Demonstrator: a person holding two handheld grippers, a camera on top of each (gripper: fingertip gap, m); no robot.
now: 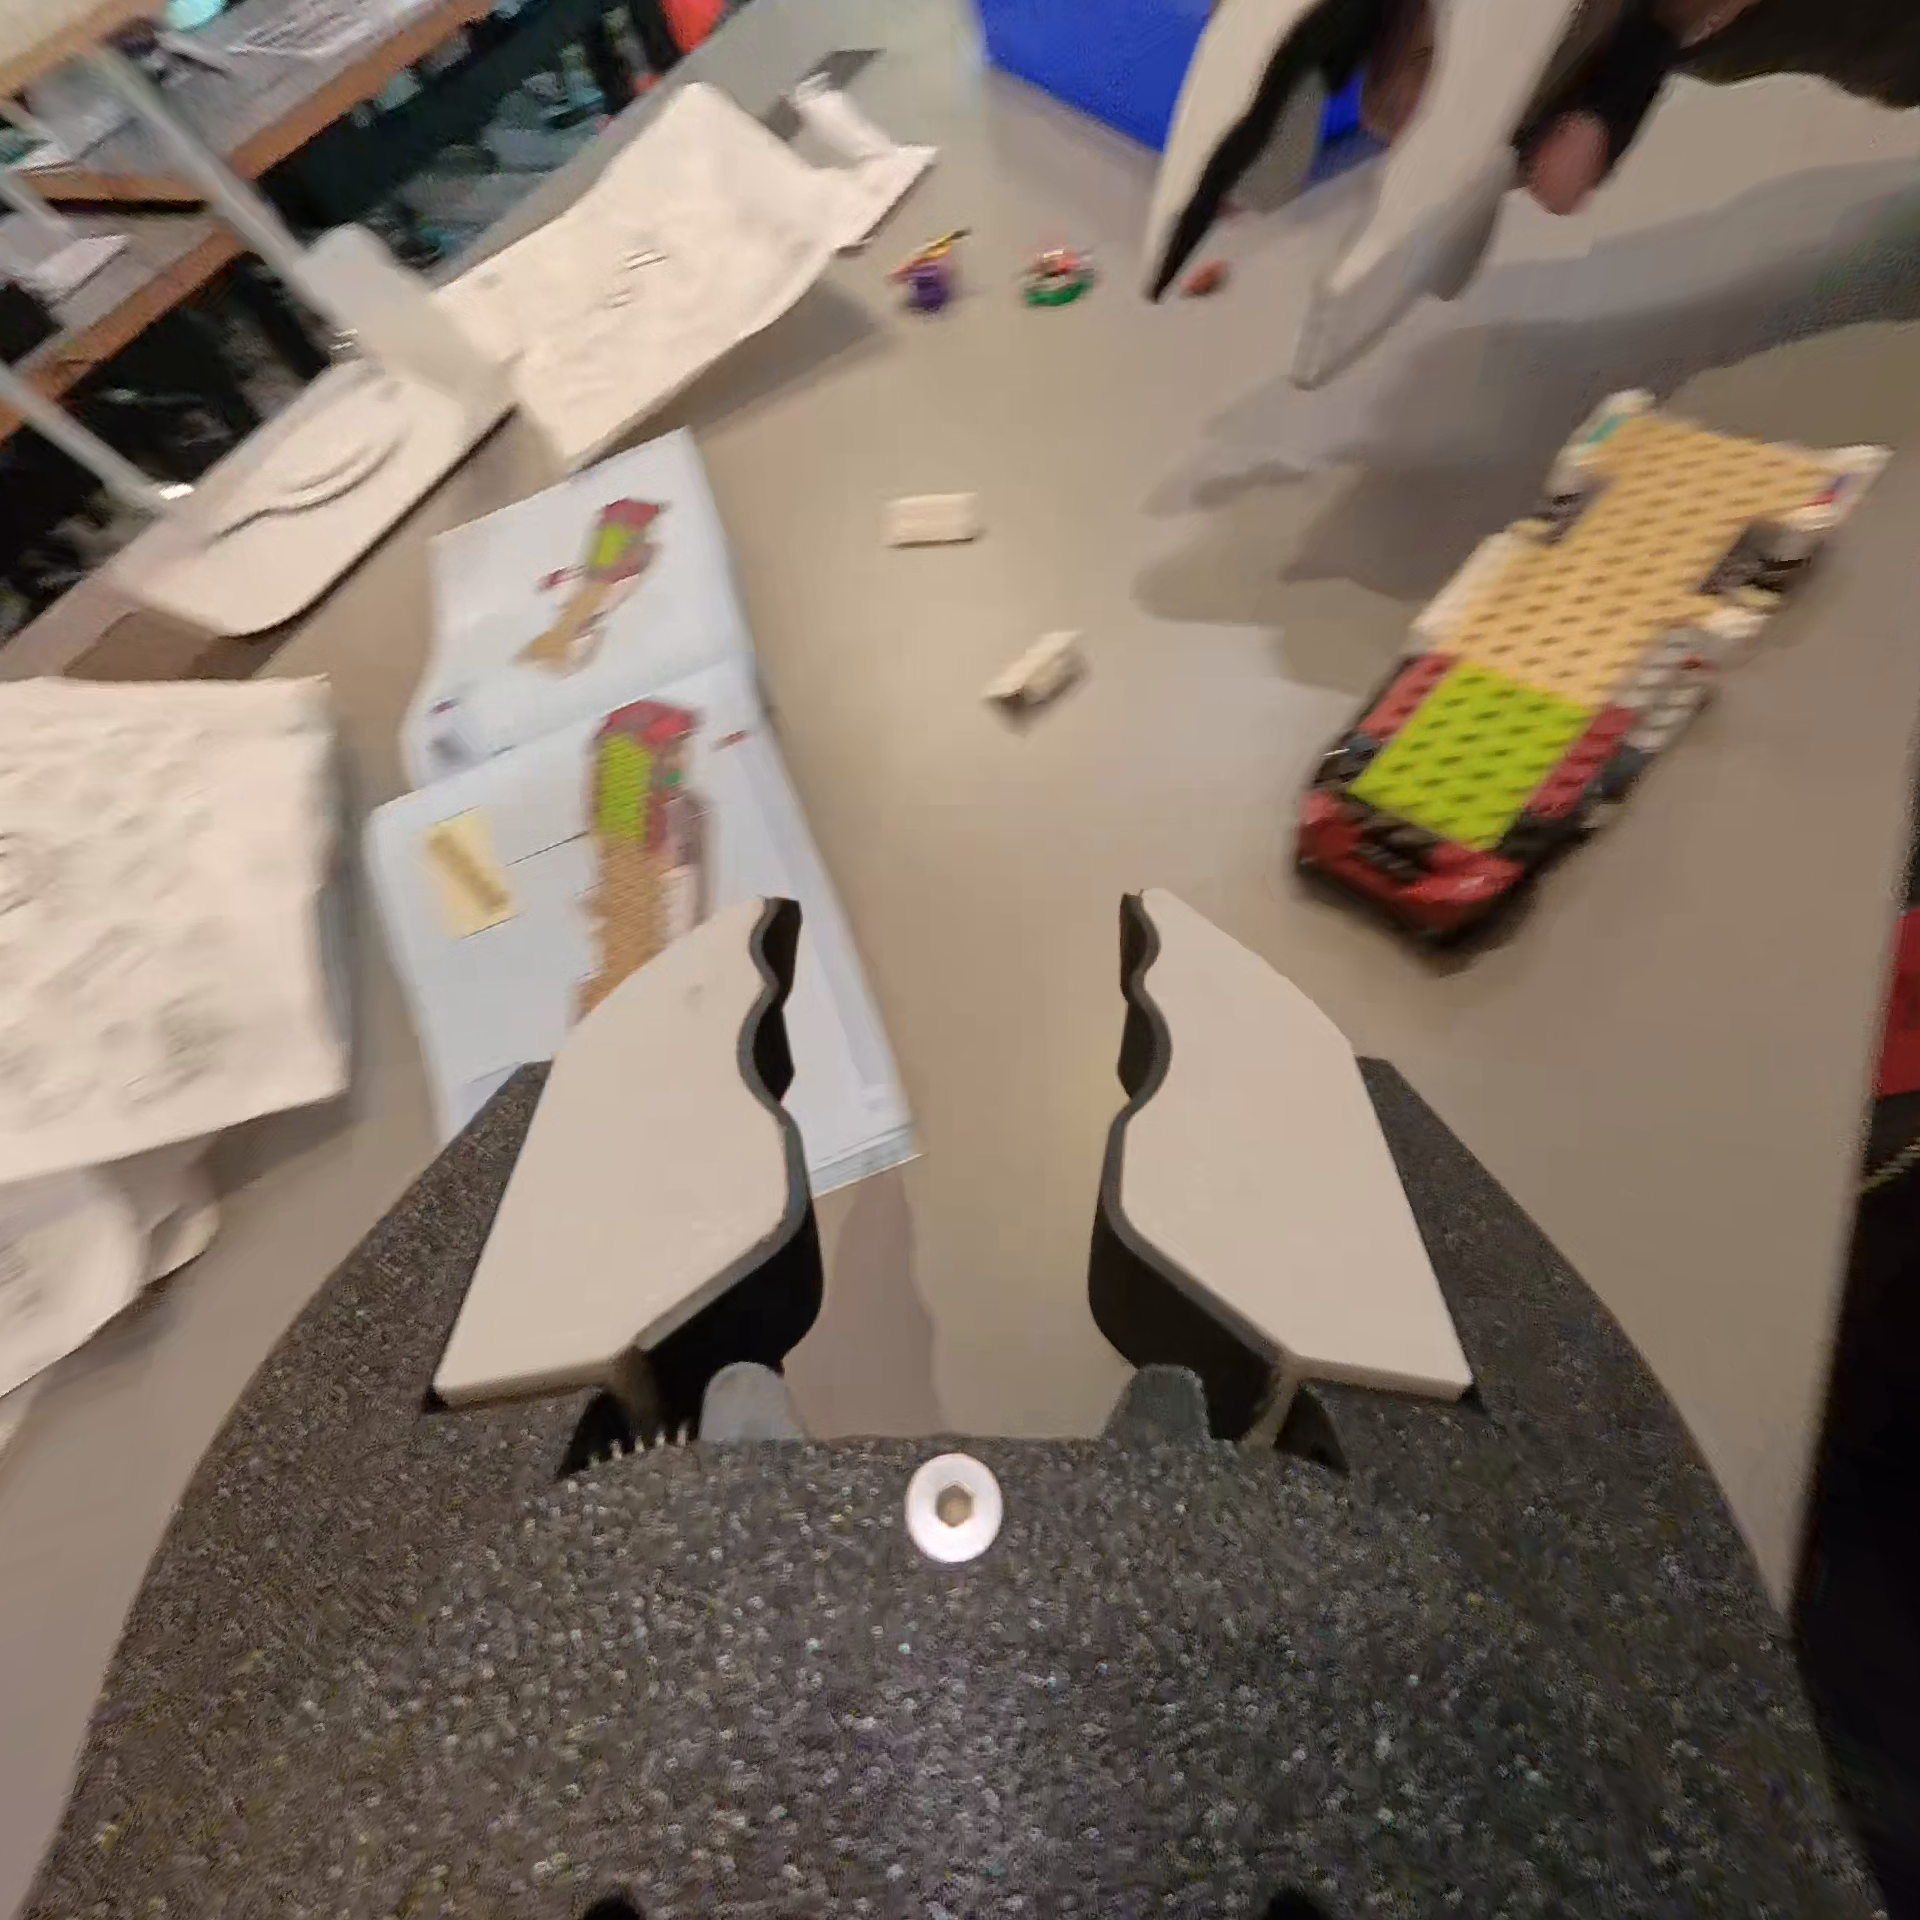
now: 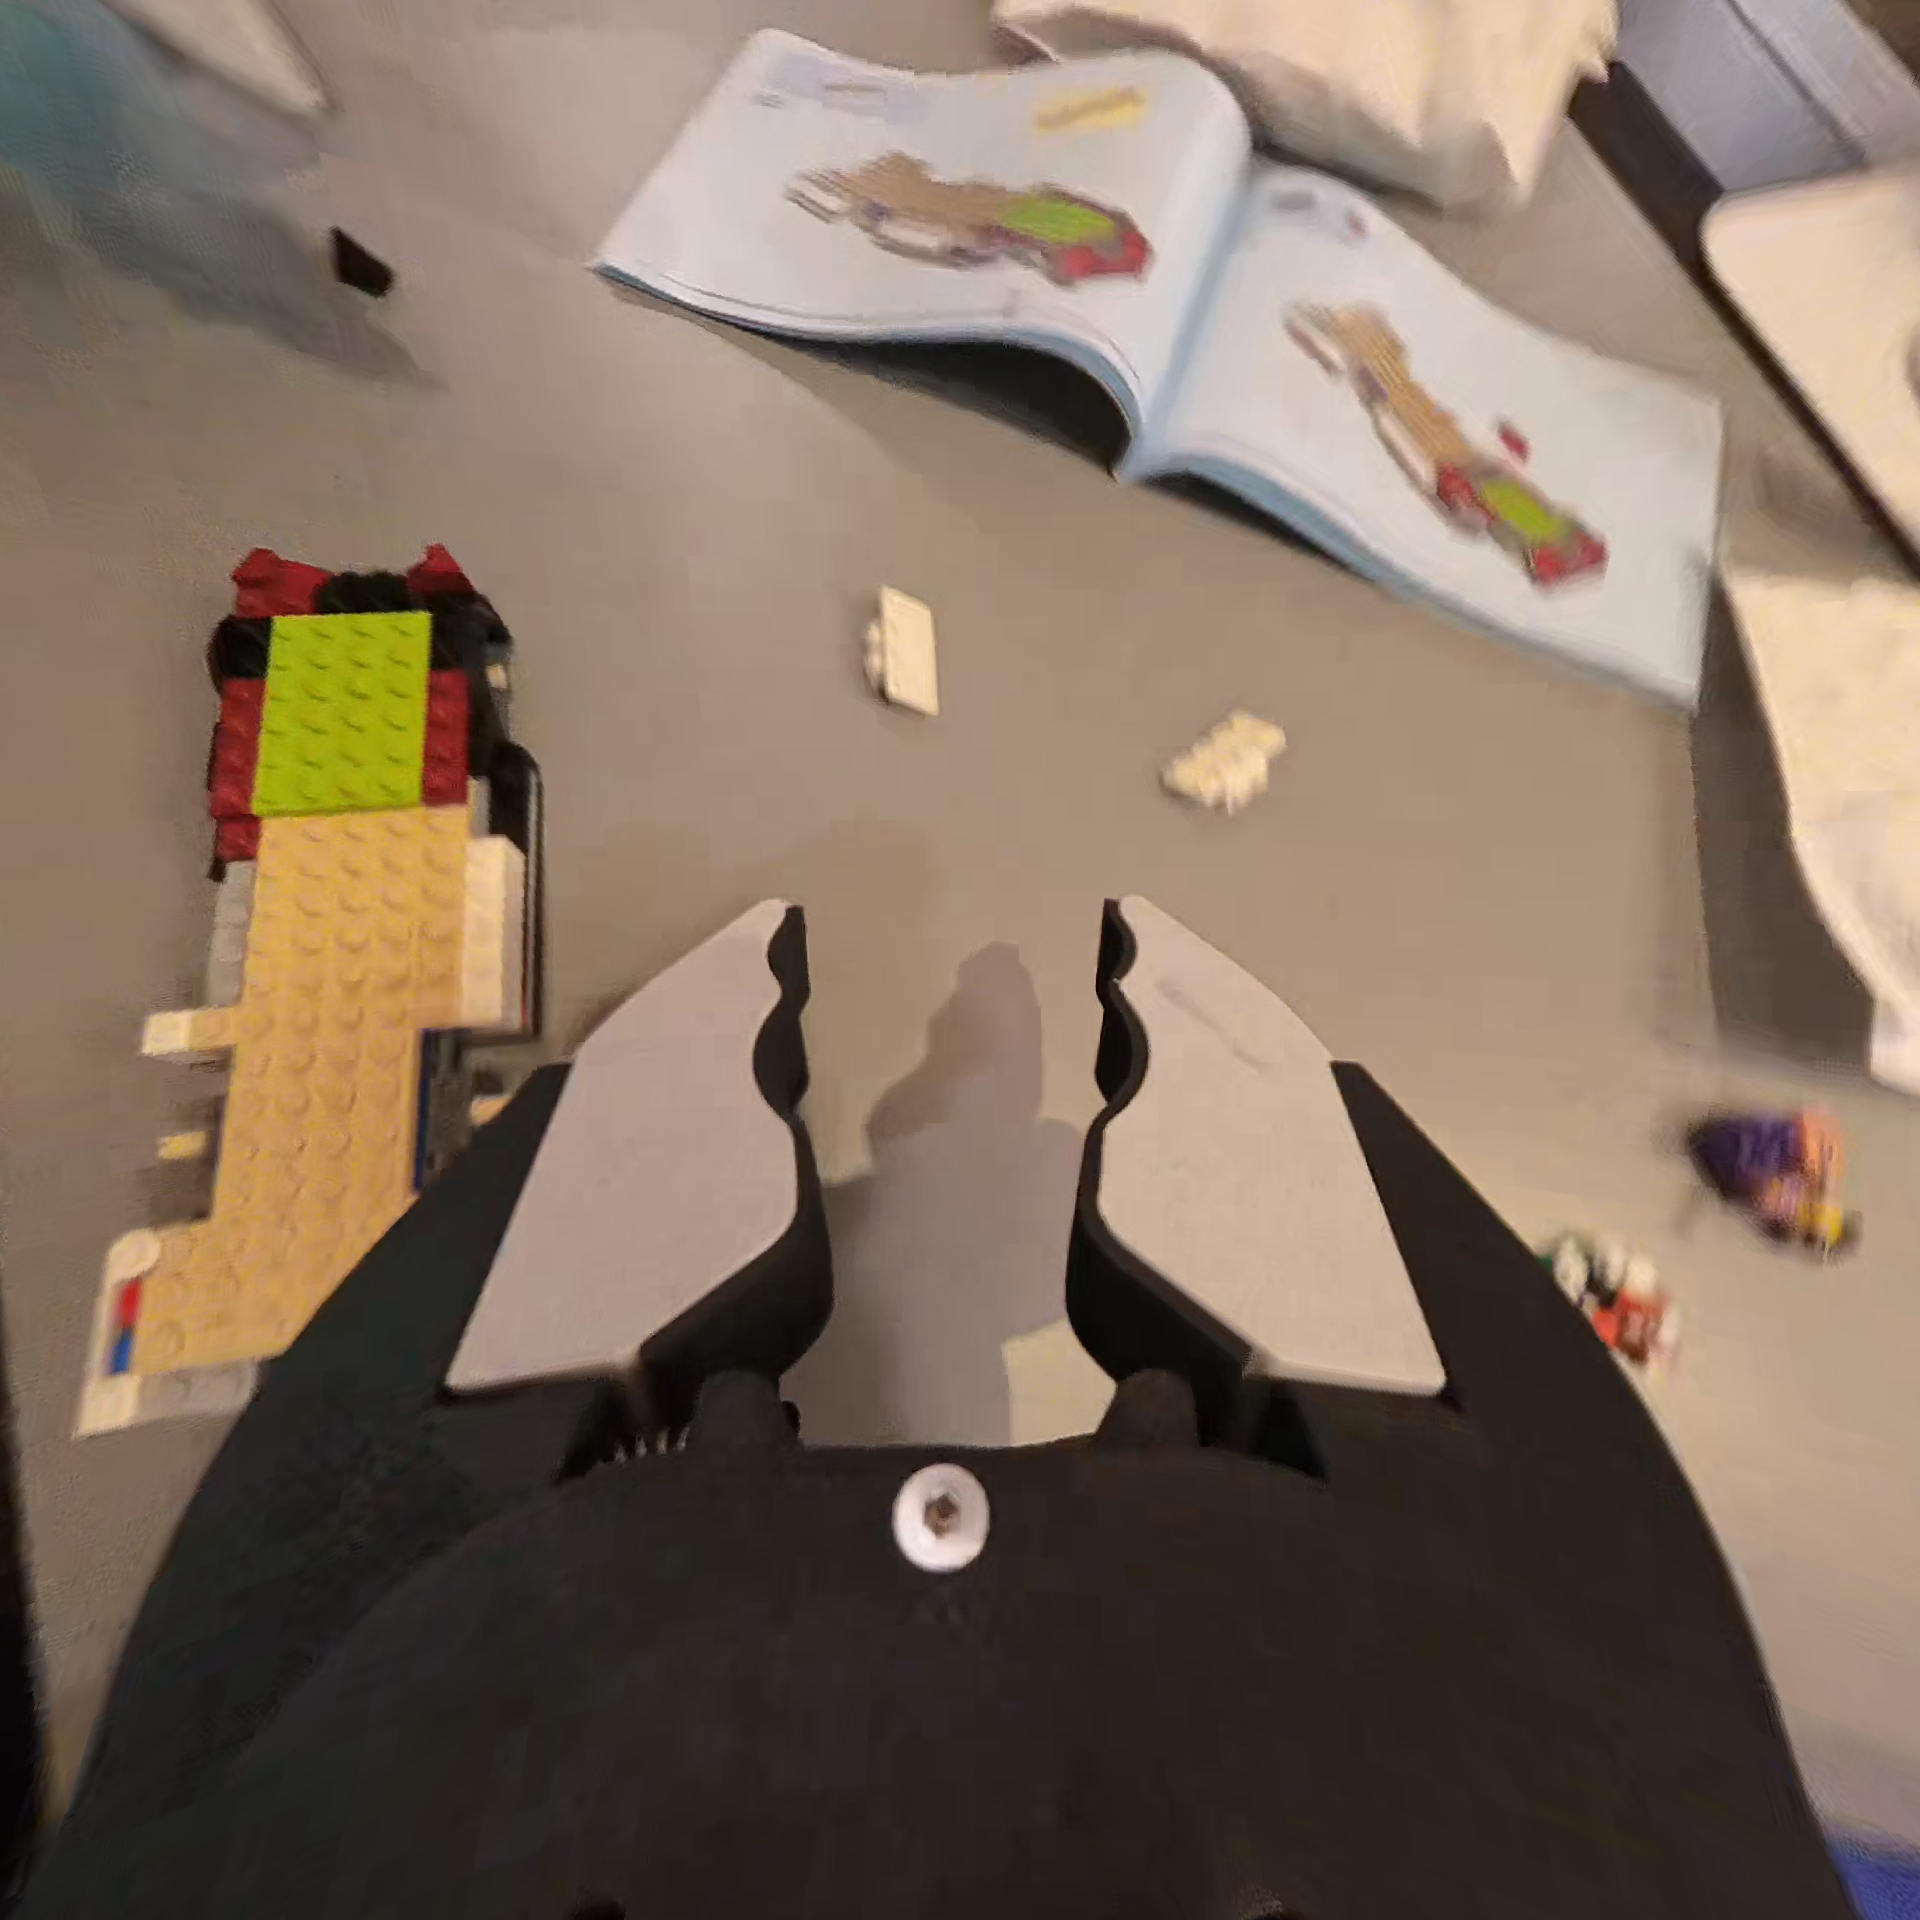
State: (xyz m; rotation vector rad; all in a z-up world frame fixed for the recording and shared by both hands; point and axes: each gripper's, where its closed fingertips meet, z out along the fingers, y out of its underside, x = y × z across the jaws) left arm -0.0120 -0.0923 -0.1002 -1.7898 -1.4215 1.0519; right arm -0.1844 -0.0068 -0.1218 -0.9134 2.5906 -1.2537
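Both my tongs are spread wide with nothing between them, left gripper hovering over bare table, right gripper too; brick car build sits flat at its 9 o'clock, loose white plate at 12, instruction booklet lying open toward 1, I'd guess for reference

Matt grey table, studded plastic brick model, glossy paper booklet, crinkled white paper bags

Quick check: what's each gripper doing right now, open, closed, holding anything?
Left gripper: open, nothing between its fingers, above the bare table.
Right gripper: open, holding nothing, beside the brick model.
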